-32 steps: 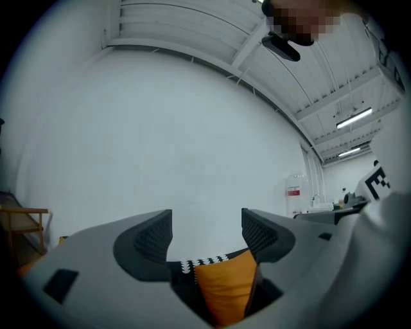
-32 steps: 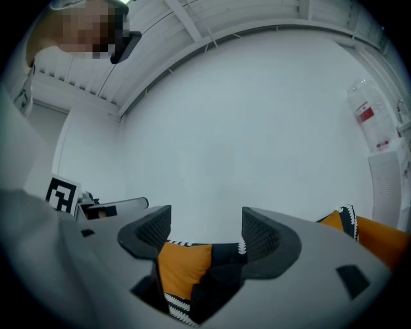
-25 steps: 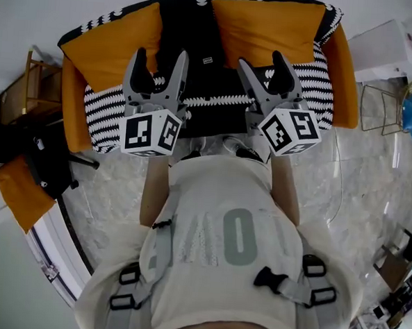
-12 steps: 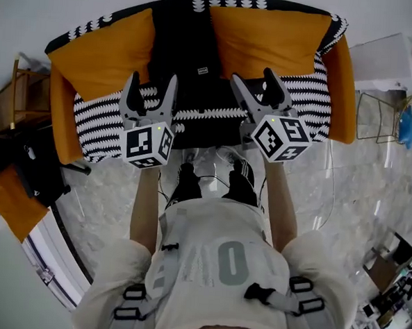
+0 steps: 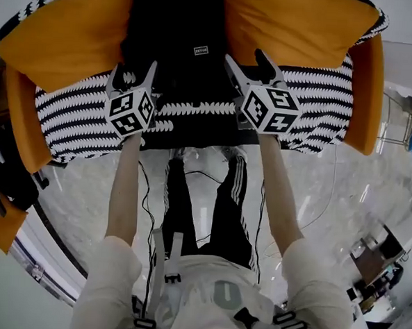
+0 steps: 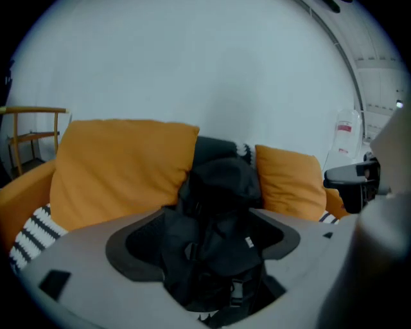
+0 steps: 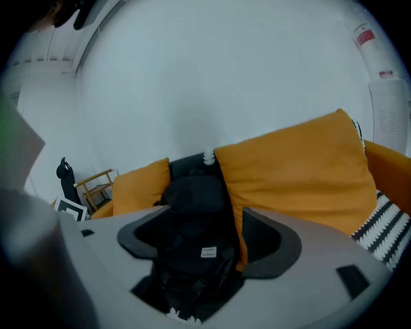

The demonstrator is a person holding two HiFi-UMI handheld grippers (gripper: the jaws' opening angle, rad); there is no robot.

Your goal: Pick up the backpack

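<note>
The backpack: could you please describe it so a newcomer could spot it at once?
Look for the sofa with the black-and-white patterned seat. Two large orange cushions lean on its back, and the backpack sits upright between them. It is the only all-black item there, with a small white label on its front.

An orange sofa (image 5: pixel 367 94) stands on a pale, glossy floor (image 5: pixel 343 196); a black-and-white striped cover (image 5: pixel 76 118) lies over its seat; the left cushion (image 5: pixel 68 34) and the right cushion (image 5: pixel 298 27), both orange, lean against its back; the black backpack (image 5: pixel 178 54) sits upright between them.
</note>
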